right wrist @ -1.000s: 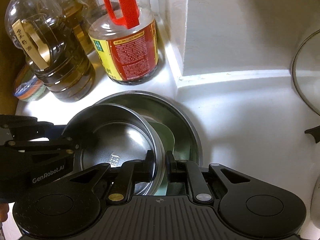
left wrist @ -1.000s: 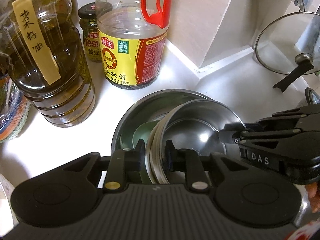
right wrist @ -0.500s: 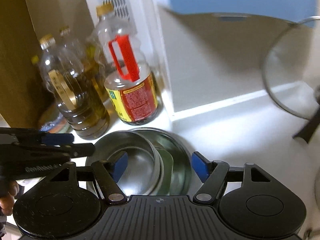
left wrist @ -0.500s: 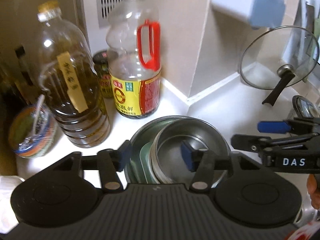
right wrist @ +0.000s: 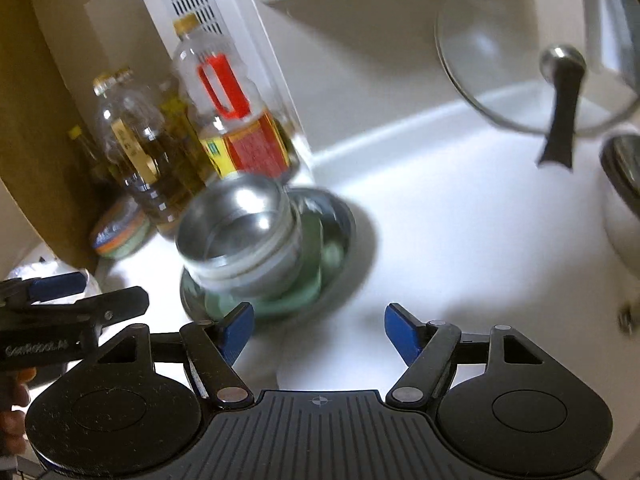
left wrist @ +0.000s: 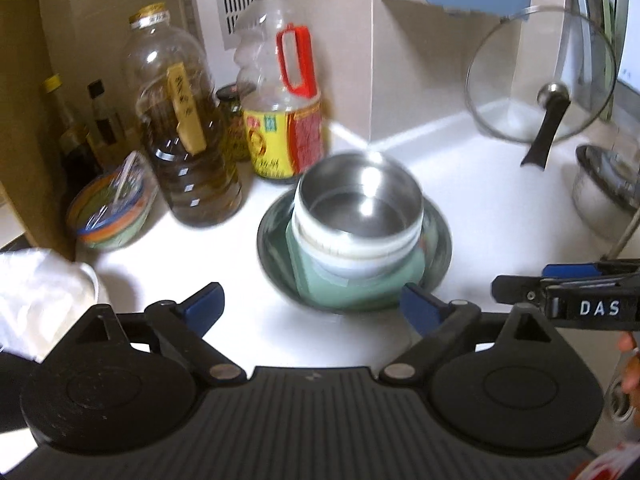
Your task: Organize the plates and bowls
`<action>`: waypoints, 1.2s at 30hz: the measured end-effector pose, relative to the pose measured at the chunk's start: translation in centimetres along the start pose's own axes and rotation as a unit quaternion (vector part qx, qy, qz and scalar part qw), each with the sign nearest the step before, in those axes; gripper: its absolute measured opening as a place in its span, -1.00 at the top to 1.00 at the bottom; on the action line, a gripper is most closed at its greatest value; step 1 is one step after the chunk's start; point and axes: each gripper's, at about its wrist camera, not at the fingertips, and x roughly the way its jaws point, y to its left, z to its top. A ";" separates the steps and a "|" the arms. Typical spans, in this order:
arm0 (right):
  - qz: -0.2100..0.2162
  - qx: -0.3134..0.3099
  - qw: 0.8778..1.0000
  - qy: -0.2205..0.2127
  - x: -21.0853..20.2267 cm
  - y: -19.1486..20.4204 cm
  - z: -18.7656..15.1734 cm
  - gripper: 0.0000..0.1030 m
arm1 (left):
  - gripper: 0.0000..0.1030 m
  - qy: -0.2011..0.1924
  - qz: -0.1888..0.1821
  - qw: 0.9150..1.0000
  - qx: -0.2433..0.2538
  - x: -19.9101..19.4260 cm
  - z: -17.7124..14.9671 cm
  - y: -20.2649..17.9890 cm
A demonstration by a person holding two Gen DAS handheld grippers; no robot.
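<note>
While both claws hang apart over the white counter [left wrist: 500, 216], the stack of dishes sits in the corner beside the oil bottle [left wrist: 184, 136] and the red-handled sauce bottle [left wrist: 284, 120]: a steel bowl [left wrist: 360, 204] on top of pale bowls [left wrist: 352, 258], on a green plate [left wrist: 360, 292], all inside a wide steel basin [left wrist: 438, 240]. The left gripper [left wrist: 314, 308] has its jaws spreading wide with nothing between them, just short of the basin's near rim. The right gripper [right wrist: 318, 330] is also parted and empty, its left pad [right wrist: 237, 330] overlapping the basin's edge in view; a glass lid [right wrist: 532, 60] leans against the wall to the right.
</note>
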 end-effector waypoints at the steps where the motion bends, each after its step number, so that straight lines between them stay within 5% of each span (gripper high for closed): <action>1: -0.005 0.001 1.000 0.005 -0.1 0.1 -0.5 -0.40 | -0.82 0.004 0.000 1.000 -0.002 -0.2 -0.6 0.0; 7: -0.021 0.007 1.000 0.017 -1.8 1.1 -3.1 -0.40 | -0.82 0.035 -0.025 0.999 -0.031 -1.5 -3.0 1.3; 23: -0.076 0.025 0.997 0.007 -6.3 7.4 -11.8 -0.40 | -0.77 0.057 -0.058 0.997 0.010 -6.7 -9.6 4.6; 36: -0.063 0.008 0.998 0.004 -9.2 8.7 -13.9 -0.40 | -0.77 0.062 -0.056 0.996 0.003 -9.5 -11.3 4.1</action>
